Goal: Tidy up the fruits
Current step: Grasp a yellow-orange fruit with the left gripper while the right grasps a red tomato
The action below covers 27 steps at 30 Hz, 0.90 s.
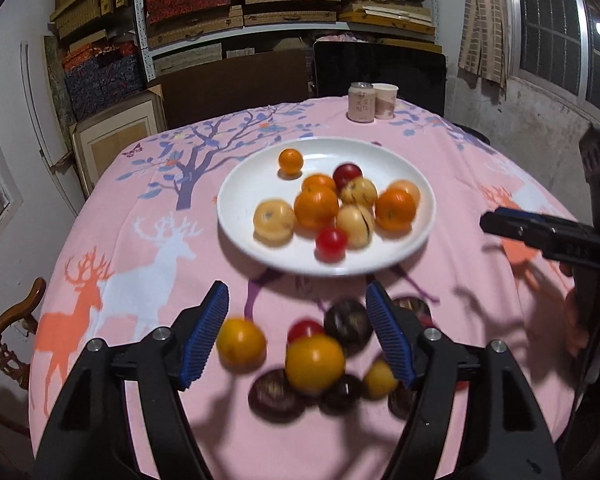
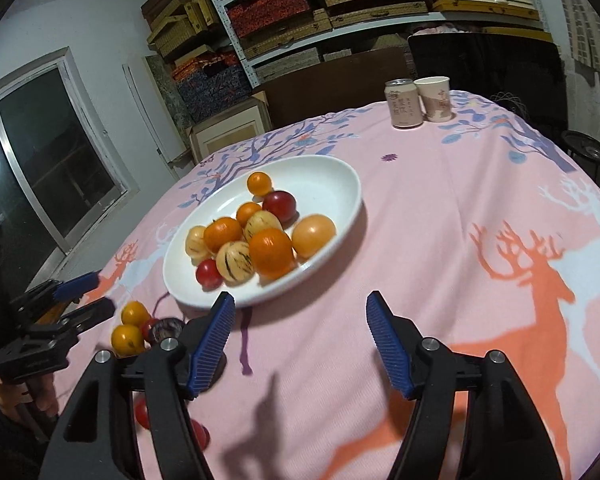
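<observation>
Several loose fruits [image 1: 315, 364] blur between left claw [image 1: 296, 336] pads.

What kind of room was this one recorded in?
Probably a home storeroom doubling as a dining space: metal shelves stacked with woven and red gift boxes, a table under a pink deer-print tablecloth, and a wooden chair beside it.

a white oval plate [image 1: 236, 200] sits on the table, holding a heap of fruit [image 1: 332, 204]: oranges, pale yellow striped ones and two small red ones, most touching, one small orange apart at the far side. nearer, off the plate, loose fruit [image 1: 314, 364] lies on the cloth: yellow-orange, red and dark purple pieces, blurred
</observation>
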Motion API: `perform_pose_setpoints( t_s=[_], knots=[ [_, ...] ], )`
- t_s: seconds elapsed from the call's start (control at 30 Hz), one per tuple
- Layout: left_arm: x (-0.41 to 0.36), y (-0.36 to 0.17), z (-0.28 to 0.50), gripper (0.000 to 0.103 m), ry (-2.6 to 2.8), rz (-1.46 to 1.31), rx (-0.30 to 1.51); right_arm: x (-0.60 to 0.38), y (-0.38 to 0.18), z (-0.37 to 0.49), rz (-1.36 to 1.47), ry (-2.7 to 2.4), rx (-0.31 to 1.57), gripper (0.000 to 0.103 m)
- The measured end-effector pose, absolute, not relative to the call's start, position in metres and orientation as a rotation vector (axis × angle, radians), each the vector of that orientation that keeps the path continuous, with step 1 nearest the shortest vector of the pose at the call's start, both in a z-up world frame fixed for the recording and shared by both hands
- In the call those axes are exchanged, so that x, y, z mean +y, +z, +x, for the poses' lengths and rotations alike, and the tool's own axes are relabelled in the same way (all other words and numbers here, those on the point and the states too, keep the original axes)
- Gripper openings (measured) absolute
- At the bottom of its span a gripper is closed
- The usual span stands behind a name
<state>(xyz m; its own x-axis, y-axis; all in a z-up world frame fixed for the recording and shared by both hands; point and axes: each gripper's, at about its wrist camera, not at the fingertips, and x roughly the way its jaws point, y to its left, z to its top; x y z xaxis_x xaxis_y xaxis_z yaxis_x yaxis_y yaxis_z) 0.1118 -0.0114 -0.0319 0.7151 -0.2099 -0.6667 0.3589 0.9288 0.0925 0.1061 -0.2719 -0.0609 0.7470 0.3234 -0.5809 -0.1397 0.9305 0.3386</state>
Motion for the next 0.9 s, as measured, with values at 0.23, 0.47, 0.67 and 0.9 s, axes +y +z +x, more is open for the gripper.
perform_pose_setpoints(
  t_s=[0.23,0.47,0.67,0.9],
  knots=[
    [-0.009,-0.059,0.092,0.052,-0.295,0.221,0.764,-0.285,-0.069,0.1,0.319,0.227,0.695,0.069],
    [-0.014,-0.074,0.103,0.037,-0.281,0.194,0.785,-0.285,-0.069,0.098,0.308,0.208,0.696,0.069],
    [-0.001,-0.063,0.093,0.037,-0.292,0.12,0.76,-0.279,-0.07,0.099,0.285,0.228,0.717,0.069],
    [0.01,-0.045,0.074,0.037,-0.31,0.108,0.723,-0.208,-0.074,0.063,0.003,0.51,0.798,0.069]
  ],
)
